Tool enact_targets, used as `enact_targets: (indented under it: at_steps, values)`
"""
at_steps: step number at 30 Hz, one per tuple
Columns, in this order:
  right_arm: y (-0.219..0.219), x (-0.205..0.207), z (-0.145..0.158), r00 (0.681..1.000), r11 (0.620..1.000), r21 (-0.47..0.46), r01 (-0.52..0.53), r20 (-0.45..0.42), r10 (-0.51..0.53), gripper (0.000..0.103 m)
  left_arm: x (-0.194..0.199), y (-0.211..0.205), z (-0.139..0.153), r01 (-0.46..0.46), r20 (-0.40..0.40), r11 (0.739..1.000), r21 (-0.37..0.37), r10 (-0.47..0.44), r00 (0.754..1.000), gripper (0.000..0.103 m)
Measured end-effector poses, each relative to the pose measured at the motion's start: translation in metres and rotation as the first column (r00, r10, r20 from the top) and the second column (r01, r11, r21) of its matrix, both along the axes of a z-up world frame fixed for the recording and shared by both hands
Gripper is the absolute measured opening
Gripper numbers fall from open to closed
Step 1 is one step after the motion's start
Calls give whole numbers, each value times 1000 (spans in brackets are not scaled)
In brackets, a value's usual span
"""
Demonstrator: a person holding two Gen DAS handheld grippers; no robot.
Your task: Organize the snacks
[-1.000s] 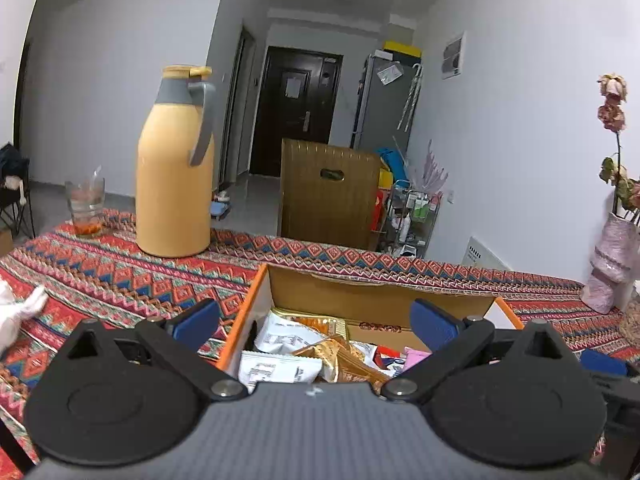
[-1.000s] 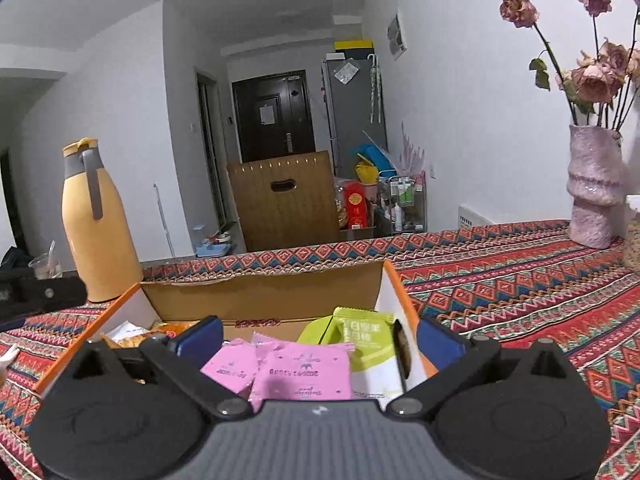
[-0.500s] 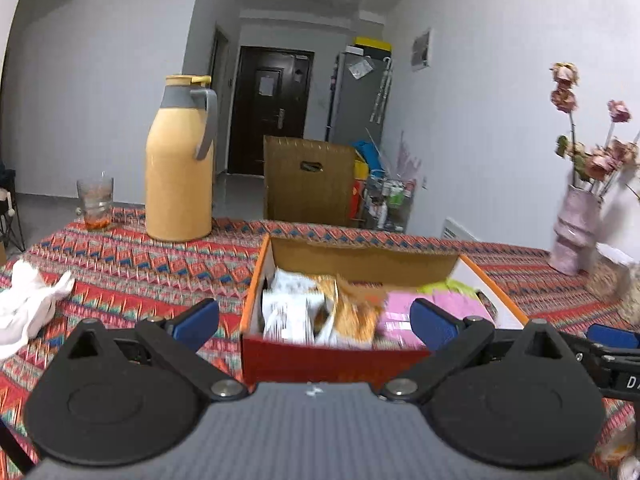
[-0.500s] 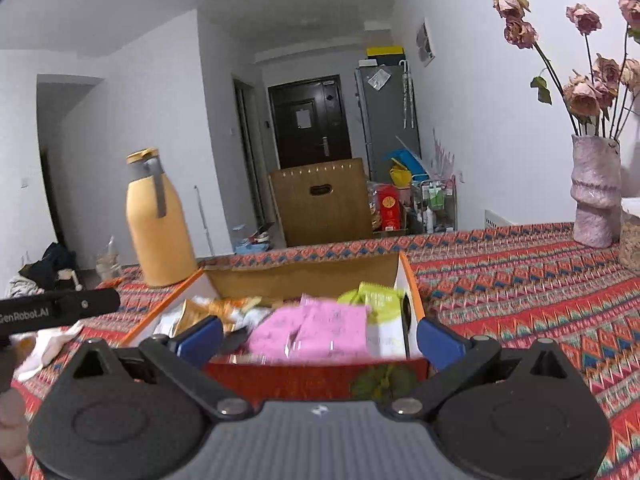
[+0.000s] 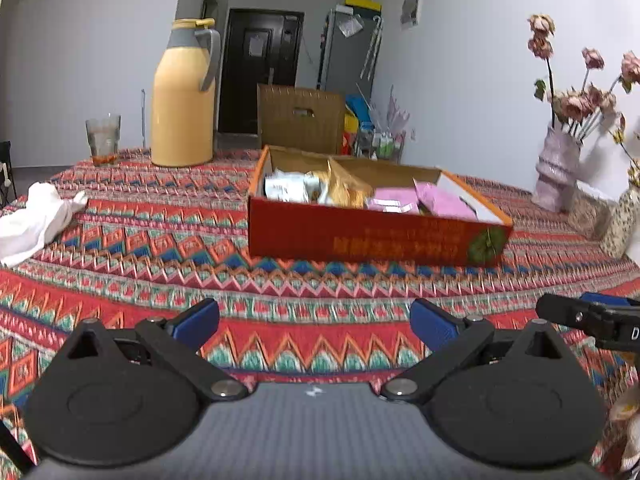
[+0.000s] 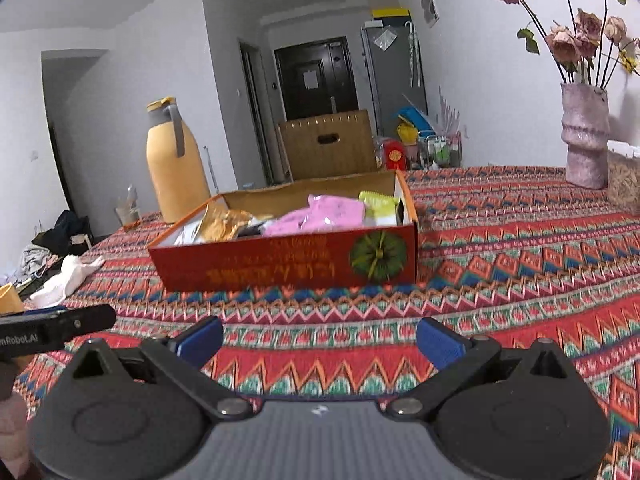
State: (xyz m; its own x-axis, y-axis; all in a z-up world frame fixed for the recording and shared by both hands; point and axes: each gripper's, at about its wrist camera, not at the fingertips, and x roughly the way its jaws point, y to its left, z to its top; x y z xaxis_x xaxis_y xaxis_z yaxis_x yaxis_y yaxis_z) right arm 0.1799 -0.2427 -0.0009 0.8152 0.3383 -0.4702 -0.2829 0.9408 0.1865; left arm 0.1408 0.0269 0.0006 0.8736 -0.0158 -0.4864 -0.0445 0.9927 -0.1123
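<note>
A red cardboard box (image 5: pixel 372 236) with an orange rim sits on the patterned tablecloth, also in the right wrist view (image 6: pixel 288 264). Inside lie white packets (image 5: pixel 286 187), a golden crinkled packet (image 5: pixel 344 192), pink packets (image 5: pixel 432 202) and a green packet (image 6: pixel 378 204). My left gripper (image 5: pixel 314 322) is open and empty, well in front of the box above the cloth. My right gripper (image 6: pixel 320 338) is open and empty, also in front of the box. The right gripper's edge (image 5: pixel 588 318) shows at the right of the left wrist view.
A tall yellow thermos (image 5: pixel 182 96) and a glass (image 5: pixel 103 139) stand behind the box on the left. A white cloth (image 5: pixel 36 220) lies at the left edge. A pink vase with dried roses (image 6: pixel 584 136) stands far right, beside a container (image 6: pixel 624 178).
Both grippers have pulled back from over the box toward the near edge of the table. The box now lies well ahead, its front wall in full view. Both stay open and empty.
</note>
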Motion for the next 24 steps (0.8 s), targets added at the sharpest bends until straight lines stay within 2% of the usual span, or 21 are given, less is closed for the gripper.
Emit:
enact_targets:
  at_steps: [9,24]
  values:
    - [-5,-11,-15,999,1000,-3,-1,-50,1,103,-8,-9,-9,39,-23,999,14,-38,999,103]
    - [-4,-14,-13,999,1000,-4,0,-45,0,103,-11,-10,-10,46,-29,999,10,-45,999,103]
